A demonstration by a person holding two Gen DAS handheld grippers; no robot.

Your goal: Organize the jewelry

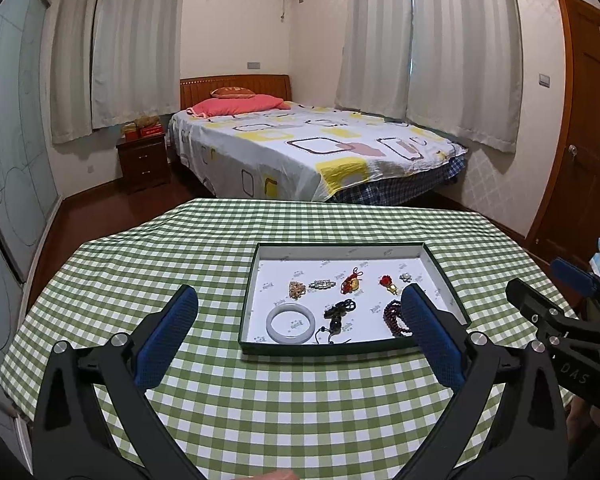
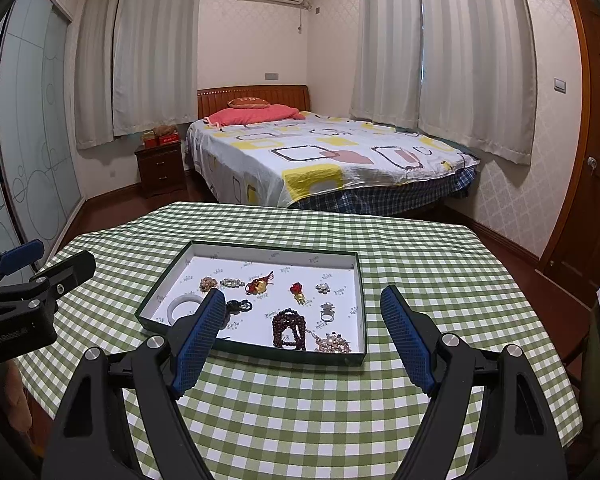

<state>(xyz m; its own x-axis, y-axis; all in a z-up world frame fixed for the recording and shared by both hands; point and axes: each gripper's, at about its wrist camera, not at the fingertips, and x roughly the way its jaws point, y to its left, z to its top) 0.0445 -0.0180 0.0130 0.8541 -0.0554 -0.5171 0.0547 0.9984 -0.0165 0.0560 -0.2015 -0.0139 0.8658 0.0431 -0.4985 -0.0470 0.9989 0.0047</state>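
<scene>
Tray (image 2: 256, 354) of jewelry (image 2: 287, 328) lying long axis left-right on checked table (image 2: 300, 420), left tongs (image 1: 300, 308) and right tongs (image 2: 304, 308) both agape, empty.

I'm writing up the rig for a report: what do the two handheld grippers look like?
Both match: the left gripper and right gripper have matte black angular frames with silver round bolts at the pivots. Each finger carries a blue, dimpled pad. White lettering marks the black bodies. No cables or sleeves show.
</scene>
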